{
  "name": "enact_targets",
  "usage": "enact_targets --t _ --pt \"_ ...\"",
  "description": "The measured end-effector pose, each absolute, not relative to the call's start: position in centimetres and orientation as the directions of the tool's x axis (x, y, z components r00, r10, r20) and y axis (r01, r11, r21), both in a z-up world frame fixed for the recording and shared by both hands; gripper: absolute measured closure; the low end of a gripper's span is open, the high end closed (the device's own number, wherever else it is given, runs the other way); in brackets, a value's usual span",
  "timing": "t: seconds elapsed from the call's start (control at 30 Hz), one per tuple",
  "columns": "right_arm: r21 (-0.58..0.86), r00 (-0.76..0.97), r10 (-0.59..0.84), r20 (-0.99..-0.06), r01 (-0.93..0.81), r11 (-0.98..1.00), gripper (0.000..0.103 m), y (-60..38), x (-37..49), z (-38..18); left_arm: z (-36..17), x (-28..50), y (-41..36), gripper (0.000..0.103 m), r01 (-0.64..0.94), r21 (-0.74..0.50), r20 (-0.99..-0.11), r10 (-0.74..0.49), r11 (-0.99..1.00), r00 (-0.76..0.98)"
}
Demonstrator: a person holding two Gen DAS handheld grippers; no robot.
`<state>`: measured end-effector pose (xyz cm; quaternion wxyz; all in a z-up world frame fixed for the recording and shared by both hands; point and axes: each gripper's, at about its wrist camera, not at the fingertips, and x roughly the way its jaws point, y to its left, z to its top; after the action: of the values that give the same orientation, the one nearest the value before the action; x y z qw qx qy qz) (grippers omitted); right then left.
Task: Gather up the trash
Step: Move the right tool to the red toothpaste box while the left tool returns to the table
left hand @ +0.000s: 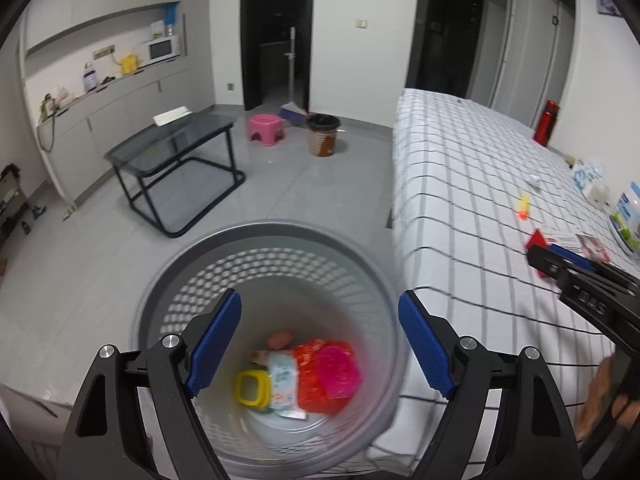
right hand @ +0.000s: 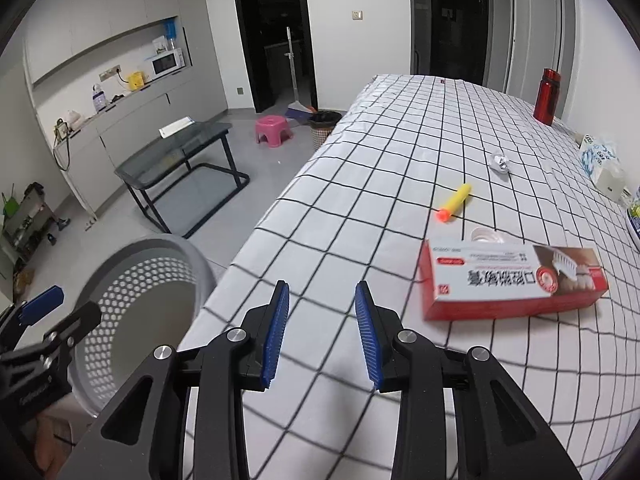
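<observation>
Grey plastic filled my left wrist view: the round bin sat just below my left gripper, right beside the bed. My left jaws were wide open and held nothing. Down in the bin lay a red wrapper, a pink lid and a yellow ring. My right gripper reached over the bed at the right edge.

In the right wrist view, my right gripper hung over the checked sheet, jaws partly open, holding nothing. The red toothpaste box lay flat just to its right, long side running left to right. Farther back the yellow dart pointed its orange tip toward me and left. A crumpled paper ball sat beyond it.
</observation>
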<state>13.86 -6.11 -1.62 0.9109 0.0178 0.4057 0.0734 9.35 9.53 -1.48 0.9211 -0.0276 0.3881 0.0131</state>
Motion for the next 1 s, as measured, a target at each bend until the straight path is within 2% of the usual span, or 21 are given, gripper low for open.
enact_targets --t 0.63,1.0 --pt "0.045 0.597 0.086 -0.798 -0.084 0.995 0.066 -3.2 23.5 -3.9 -2.1 10.7 7.8 0.024 -0.021 -0.02 -0.742 -0.001 1.0 0.67" --pt "0.01 0.561 -0.006 -0.828 0.024 1.0 0.065 -5.6 24.0 -5.8 -2.4 10.8 7.6 0.024 -0.005 -0.027 -0.746 -0.016 1.0 0.666"
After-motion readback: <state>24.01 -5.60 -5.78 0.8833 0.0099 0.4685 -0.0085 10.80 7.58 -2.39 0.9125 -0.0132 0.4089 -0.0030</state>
